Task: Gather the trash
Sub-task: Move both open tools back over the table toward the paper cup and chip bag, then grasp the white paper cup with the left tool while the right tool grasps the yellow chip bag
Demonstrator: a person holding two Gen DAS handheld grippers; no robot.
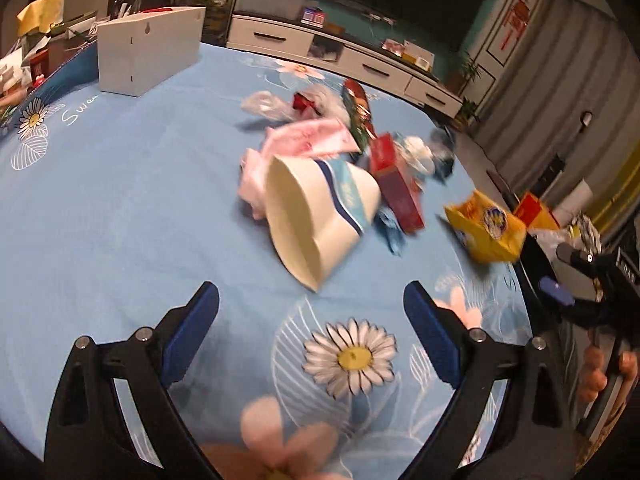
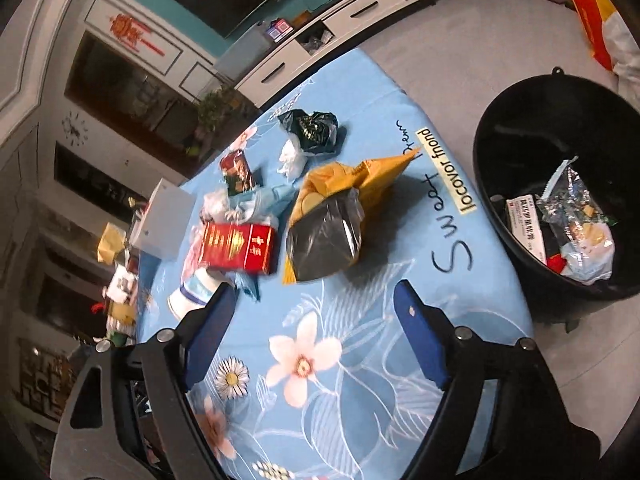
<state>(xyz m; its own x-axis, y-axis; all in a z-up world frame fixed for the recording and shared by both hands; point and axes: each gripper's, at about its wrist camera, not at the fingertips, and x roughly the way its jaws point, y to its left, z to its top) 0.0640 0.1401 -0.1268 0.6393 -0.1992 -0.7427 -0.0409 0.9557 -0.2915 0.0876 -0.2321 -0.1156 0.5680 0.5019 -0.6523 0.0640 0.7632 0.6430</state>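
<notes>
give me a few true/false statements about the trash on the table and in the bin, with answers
1. The paper cup lies on its side on the blue floral tablecloth. True.
2. The black bin is empty. False: it already holds wrappers and a white box.
3. The right gripper grips the yellow snack bag. False: its fingers stand open over bare cloth, and the bag lies beyond them.
4. The red box rests on the table near the cup. True.
5. The left gripper has its fingers shut on the cup. False: they are open, nothing between them, and the cup lies ahead.
</notes>
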